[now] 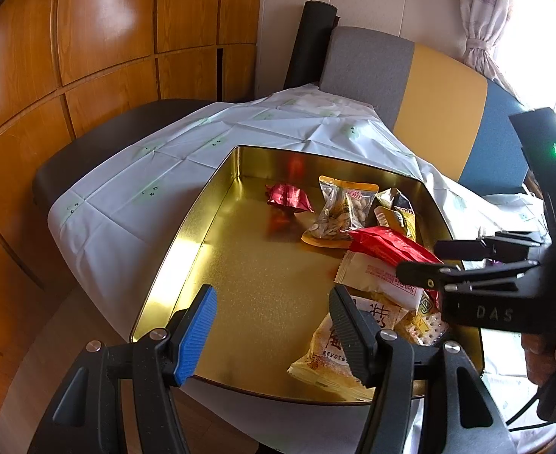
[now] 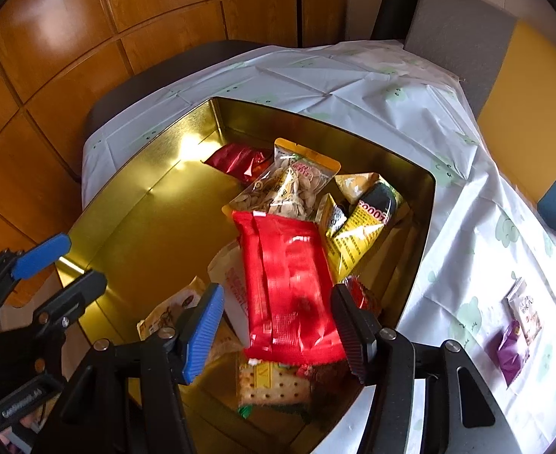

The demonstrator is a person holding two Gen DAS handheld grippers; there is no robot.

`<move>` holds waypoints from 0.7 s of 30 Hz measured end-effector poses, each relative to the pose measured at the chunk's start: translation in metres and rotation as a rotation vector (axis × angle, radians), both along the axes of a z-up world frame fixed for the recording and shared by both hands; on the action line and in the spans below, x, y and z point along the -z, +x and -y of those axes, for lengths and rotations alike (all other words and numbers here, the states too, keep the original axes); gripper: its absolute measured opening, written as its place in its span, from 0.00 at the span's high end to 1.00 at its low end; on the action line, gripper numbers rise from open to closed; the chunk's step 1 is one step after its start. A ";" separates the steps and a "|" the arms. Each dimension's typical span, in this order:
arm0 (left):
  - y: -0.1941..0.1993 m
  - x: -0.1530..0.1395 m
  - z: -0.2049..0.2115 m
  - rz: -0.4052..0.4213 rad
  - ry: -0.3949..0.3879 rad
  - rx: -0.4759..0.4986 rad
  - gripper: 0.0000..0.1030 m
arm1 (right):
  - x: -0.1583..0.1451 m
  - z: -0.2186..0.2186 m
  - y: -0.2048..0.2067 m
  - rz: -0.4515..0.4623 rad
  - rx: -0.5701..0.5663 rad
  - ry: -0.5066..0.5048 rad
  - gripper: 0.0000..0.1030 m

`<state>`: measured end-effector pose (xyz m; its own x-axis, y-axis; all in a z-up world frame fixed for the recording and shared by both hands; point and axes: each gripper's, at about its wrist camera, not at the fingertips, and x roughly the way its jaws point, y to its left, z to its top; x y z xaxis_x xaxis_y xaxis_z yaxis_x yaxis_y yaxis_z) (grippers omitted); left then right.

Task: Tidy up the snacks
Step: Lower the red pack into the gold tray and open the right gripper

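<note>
A shallow gold tin (image 1: pixel 202 234) (image 2: pixel 134 204) sits on a white tablecloth. Several snack packets lie heaped in its right half: a seed bag (image 1: pixel 336 212) (image 2: pixel 289 185), a small dark red wrapper (image 1: pixel 287 196) (image 2: pixel 236 160), yellow-black packs (image 2: pixel 357 227), crackers (image 2: pixel 274 386). A long red packet (image 2: pixel 289 291) (image 1: pixel 387 244) lies on top of the heap, blurred. My right gripper (image 2: pixel 278 299) (image 1: pixel 418 261) straddles it, open, with a gap beside each pad. My left gripper (image 1: pixel 272 302) (image 2: pixel 64 268) is open over the tin's bare floor, its black finger (image 1: pixel 348 321) in front of a pale yellow pack (image 1: pixel 323 359).
On the tablecloth (image 2: pixel 391 87) right of the tin lie a purple packet (image 2: pixel 508 352) and a white-brown packet (image 2: pixel 525 310). A grey, yellow and blue chair back (image 1: pixel 429 79) stands behind the table. Wooden cupboard panels (image 1: pixel 88 38) fill the left side.
</note>
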<state>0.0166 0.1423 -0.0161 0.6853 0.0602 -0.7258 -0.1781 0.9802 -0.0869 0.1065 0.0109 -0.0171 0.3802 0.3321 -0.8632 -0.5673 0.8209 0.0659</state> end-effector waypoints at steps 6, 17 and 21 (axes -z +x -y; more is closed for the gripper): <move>0.000 -0.002 0.002 0.003 0.004 0.006 0.39 | 0.005 -0.002 0.001 0.011 0.010 -0.020 0.68; -0.001 -0.005 0.001 0.012 0.003 0.000 0.39 | -0.005 0.003 0.000 0.034 0.026 0.027 0.67; -0.003 -0.006 0.002 0.015 0.005 0.005 0.39 | -0.017 0.012 -0.005 0.058 0.041 0.056 0.62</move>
